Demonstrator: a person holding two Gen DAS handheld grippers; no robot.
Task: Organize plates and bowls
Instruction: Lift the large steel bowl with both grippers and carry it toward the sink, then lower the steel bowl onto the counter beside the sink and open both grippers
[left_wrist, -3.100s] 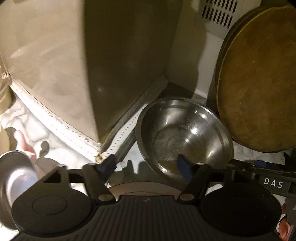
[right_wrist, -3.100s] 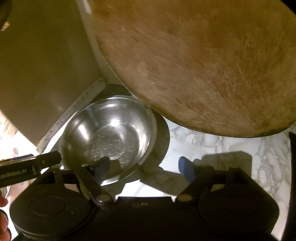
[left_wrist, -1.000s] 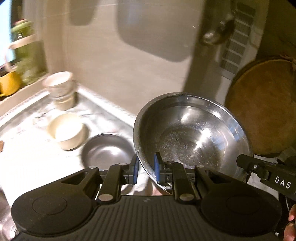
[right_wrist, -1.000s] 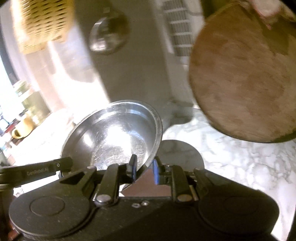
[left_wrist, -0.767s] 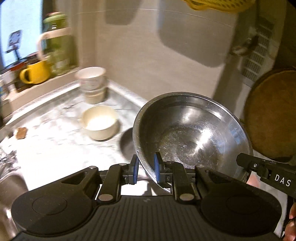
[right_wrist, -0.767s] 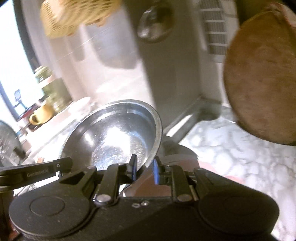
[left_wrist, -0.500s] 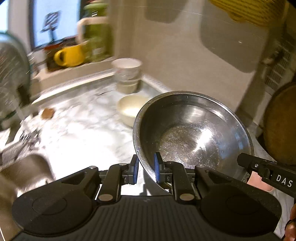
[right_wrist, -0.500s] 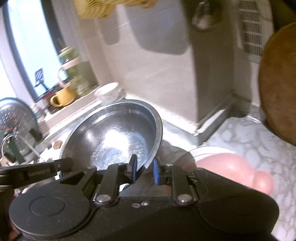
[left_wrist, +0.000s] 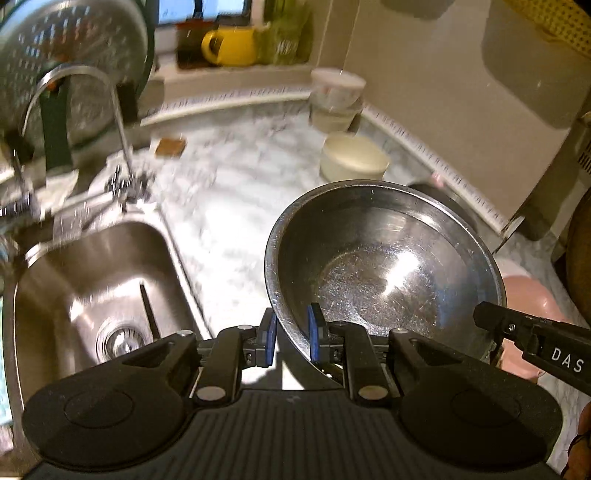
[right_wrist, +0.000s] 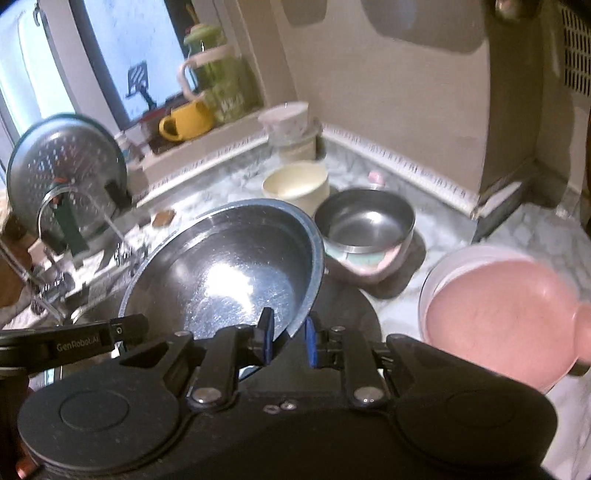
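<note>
Okay, left wrist: your left gripper (left_wrist: 290, 339) pinches the steel bowl (left_wrist: 384, 273)'s near rim, carried above the counter (left_wrist: 221, 192) beside the sink (left_wrist: 92, 280). Right wrist: your right gripper (right_wrist: 289, 339) clamps the opposite rim, sharing weight; destination probably the smaller steel bowl (right_wrist: 364, 221).

Lighting: warm, dim indoor light is mixing with pale daylight coming through the window (right_wrist: 122, 62). Glare is flaring inside the large round steel bowl (left_wrist: 384, 273). Motion blur is smearing the curved chrome tap (left_wrist: 74, 96). Fisheye distortion is bending the edges.
</note>
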